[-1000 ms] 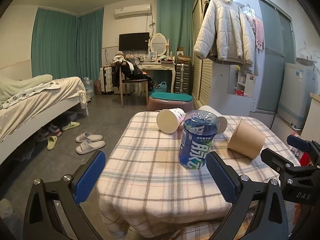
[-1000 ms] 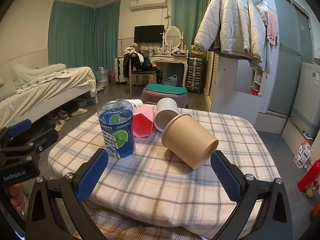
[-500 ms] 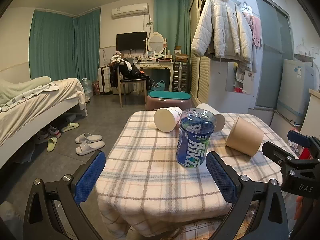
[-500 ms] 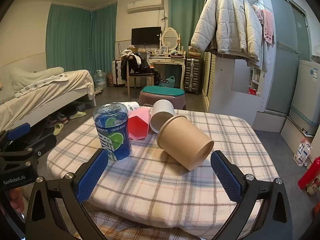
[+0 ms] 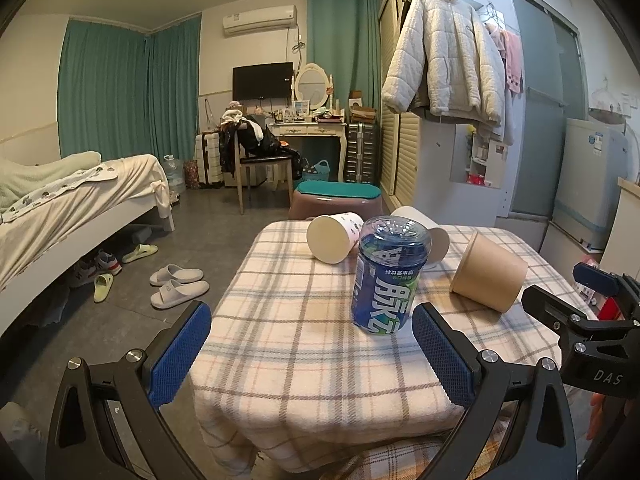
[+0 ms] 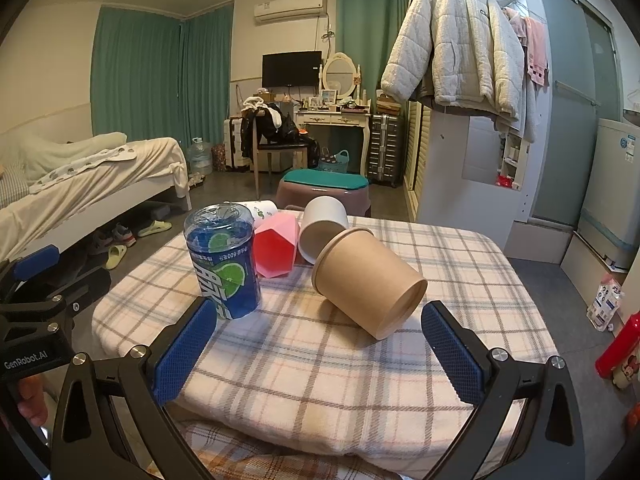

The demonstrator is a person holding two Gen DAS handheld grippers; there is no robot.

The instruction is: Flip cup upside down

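Observation:
A brown paper cup point(image 6: 368, 280) point(image 5: 489, 276) lies on its side on the plaid-covered table point(image 6: 328, 360) point(image 5: 296, 336). A blue plastic cup with a clear lid point(image 5: 387, 276) point(image 6: 222, 261) stands upright near the front. Behind it lie two white paper cups point(image 5: 332, 237) point(image 6: 320, 229), both on their sides. A pink faceted cup point(image 6: 276, 249) rests between them in the right wrist view. My left gripper point(image 5: 312, 354) is open, short of the table's near edge, empty. My right gripper point(image 6: 320, 346) is open too, just in front of the brown cup, holding nothing.
A bed point(image 5: 72, 200) with slippers point(image 5: 176, 284) on the floor beside it stands to the left. A purple stool with a teal cushion point(image 5: 336, 198) sits behind the table. A wardrobe with a hanging white jacket point(image 5: 444, 52) lines the right side. A red bottle point(image 6: 618, 344) stands on the floor at right.
Both grippers have drawn back slightly from the table, so the cups look a little farther away. Nothing on the table has moved and both grippers stay open.

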